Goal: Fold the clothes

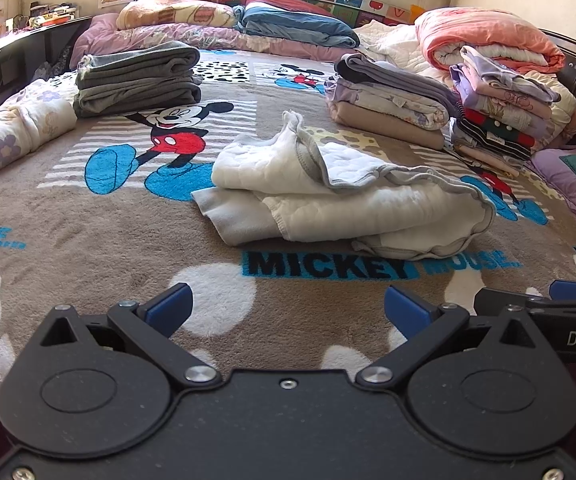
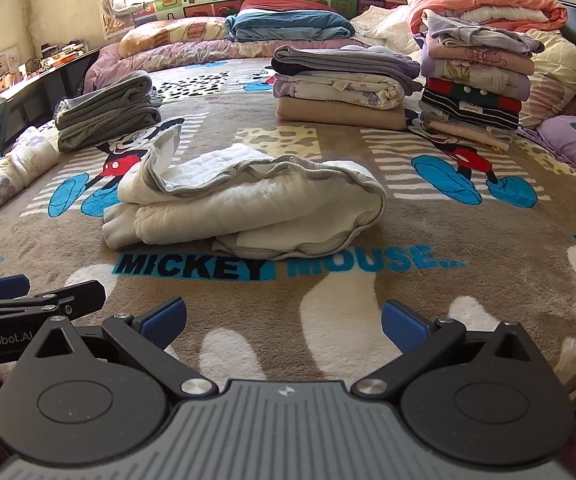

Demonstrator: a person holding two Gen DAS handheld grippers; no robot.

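A white quilted garment with grey trim (image 1: 344, 196) lies folded in a loose bundle on the Mickey Mouse blanket (image 1: 87, 248), in the middle of the bed. It also shows in the right wrist view (image 2: 247, 208). My left gripper (image 1: 285, 312) is open and empty, held back near the front edge, short of the garment. My right gripper (image 2: 283, 322) is open and empty too, just right of the left one. Its side shows in the left wrist view (image 1: 544, 308). The left gripper's side shows in the right wrist view (image 2: 35, 300).
Folded grey clothes (image 1: 135, 78) and a floral roll (image 1: 15, 132) lie at the left. Two stacks of folded clothes (image 1: 392, 100) (image 1: 504, 112) stand at the right, under a pink quilt (image 1: 488, 36). Pillows and bedding (image 1: 296, 24) line the headboard. A dark desk (image 1: 15, 56) stands at the left.
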